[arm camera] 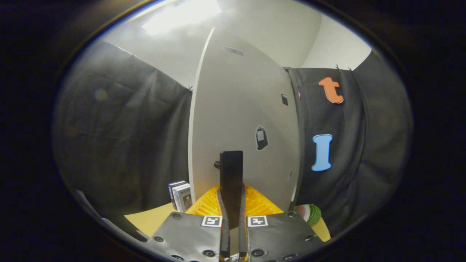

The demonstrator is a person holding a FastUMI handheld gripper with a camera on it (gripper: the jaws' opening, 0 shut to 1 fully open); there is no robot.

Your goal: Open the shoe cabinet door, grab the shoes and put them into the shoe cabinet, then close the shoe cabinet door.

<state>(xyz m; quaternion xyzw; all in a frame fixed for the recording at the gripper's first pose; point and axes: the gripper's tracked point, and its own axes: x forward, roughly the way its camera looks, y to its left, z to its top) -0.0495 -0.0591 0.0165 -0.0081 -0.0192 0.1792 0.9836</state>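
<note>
The white shoe cabinet door (240,109) stands upright straight ahead, with its left edge (190,145) showing against the black cloth. My gripper (231,160) is shut, fingertips pressed together at the door's lower part. A small dark door handle (217,164) pokes out at the left of the fingertips, which close on it. Several dark patches are stuck on the door's face.
An orange ribbed mat (259,203) lies on the floor under the fingers, at the door's foot. Small boxes (181,195) stand left of it on yellow sheeting (153,218). A striped green, white and red thing (311,213) lies at the right.
</note>
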